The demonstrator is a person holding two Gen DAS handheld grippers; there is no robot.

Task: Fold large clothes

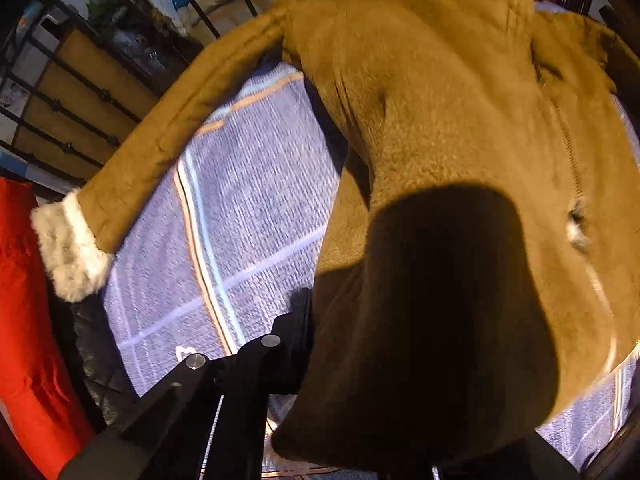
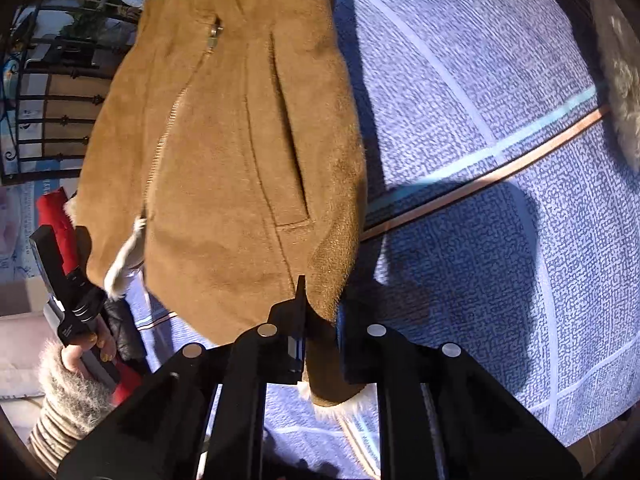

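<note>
Evidently the coat (image 2: 224,152) was thick, soft and heavy, draped over the blue blanket (image 2: 500,200); both the right gripper (image 2: 320,340) and left gripper (image 1: 304,344) pinched its hem, a sound hold.

One tan suede coat (image 2: 224,152) with pale fur lining lies here. It has one outstretched sleeve (image 1: 168,128) in the left wrist view, ending in one white fur cuff (image 1: 70,248). One zip (image 2: 168,128) and one slit pocket (image 2: 288,128) show on its front. Beneath it is one blue woven blanket (image 2: 500,240) with pale and orange stripes. One red garment (image 1: 28,320) and one black quilted piece (image 1: 100,364) lie beside it. Two tongs appear: the left tongs (image 2: 60,276), carried by one hand (image 2: 86,350), and the right tongs (image 2: 316,332).
</note>
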